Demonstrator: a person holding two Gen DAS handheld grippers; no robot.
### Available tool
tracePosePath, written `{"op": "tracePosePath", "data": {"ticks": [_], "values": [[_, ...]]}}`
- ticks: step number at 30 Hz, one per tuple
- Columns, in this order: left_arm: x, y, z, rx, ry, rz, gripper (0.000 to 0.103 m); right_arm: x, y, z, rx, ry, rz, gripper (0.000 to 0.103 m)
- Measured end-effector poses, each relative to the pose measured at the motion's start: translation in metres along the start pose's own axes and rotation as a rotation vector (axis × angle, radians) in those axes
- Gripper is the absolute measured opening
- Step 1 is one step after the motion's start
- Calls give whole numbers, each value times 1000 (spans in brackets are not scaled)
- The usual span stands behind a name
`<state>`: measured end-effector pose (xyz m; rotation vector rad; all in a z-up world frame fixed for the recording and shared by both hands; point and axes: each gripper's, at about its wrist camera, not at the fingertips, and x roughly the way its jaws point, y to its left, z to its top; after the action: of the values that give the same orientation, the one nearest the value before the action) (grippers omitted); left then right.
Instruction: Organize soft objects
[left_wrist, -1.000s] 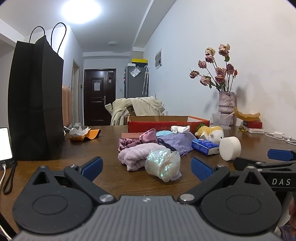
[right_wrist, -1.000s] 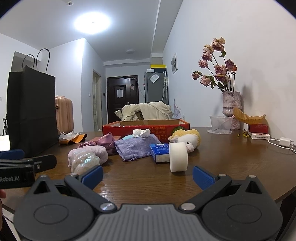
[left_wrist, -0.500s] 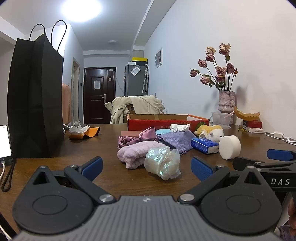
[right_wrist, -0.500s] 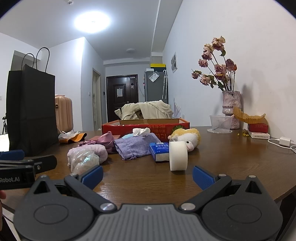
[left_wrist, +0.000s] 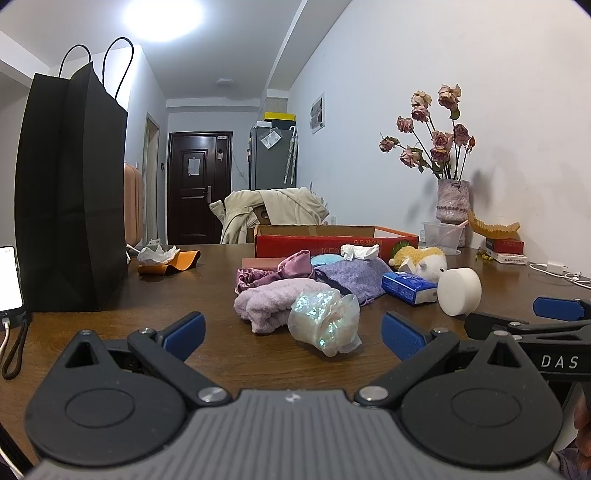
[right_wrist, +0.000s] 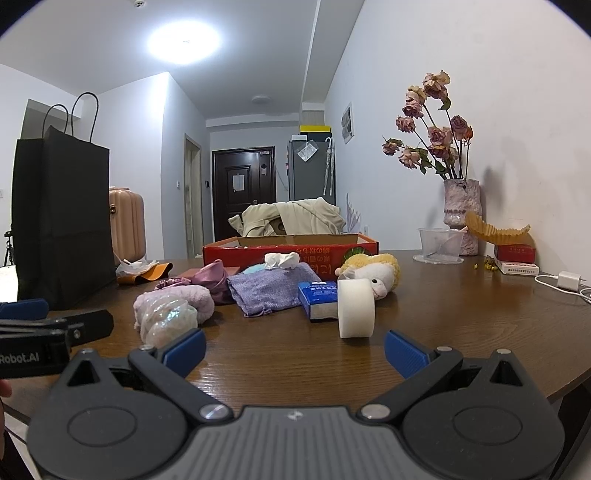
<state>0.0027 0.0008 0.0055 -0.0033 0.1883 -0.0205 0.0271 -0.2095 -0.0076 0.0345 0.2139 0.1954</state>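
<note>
A pile of soft things lies mid-table: an iridescent crinkled pouch (left_wrist: 325, 319), a lilac fluffy towel (left_wrist: 266, 302), a satin scrunchie (left_wrist: 280, 269), a purple knit bag (left_wrist: 351, 277), a white tissue (left_wrist: 358, 251) and a yellow-white plush toy (left_wrist: 421, 258). A red cardboard box (left_wrist: 332, 238) stands behind them. My left gripper (left_wrist: 291, 332) is open and empty, just short of the pouch. My right gripper (right_wrist: 293, 349) is open and empty, near a white foam roll (right_wrist: 356, 308). The pouch (right_wrist: 168, 317), towel (right_wrist: 184, 299) and plush (right_wrist: 373, 273) also show in the right wrist view.
A tall black paper bag (left_wrist: 70, 192) stands at the left, a phone (left_wrist: 9, 277) beside it. A blue tissue pack (left_wrist: 406, 288) lies by the foam roll (left_wrist: 460, 291). A vase of dried roses (left_wrist: 452, 199), a plastic cup (left_wrist: 443, 236) and a charger (right_wrist: 569, 280) are at the right.
The left wrist view has shifted slightly; the pile sits a little lower and closer. Both grippers stay open. Nothing on the table has moved.
</note>
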Motion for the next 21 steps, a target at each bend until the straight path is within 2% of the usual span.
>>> {"op": "tracePosePath", "data": {"ticks": [21], "values": [[1, -2, -2, -7, 11, -14, 103, 3, 0, -1, 2, 12, 0, 103]]}}
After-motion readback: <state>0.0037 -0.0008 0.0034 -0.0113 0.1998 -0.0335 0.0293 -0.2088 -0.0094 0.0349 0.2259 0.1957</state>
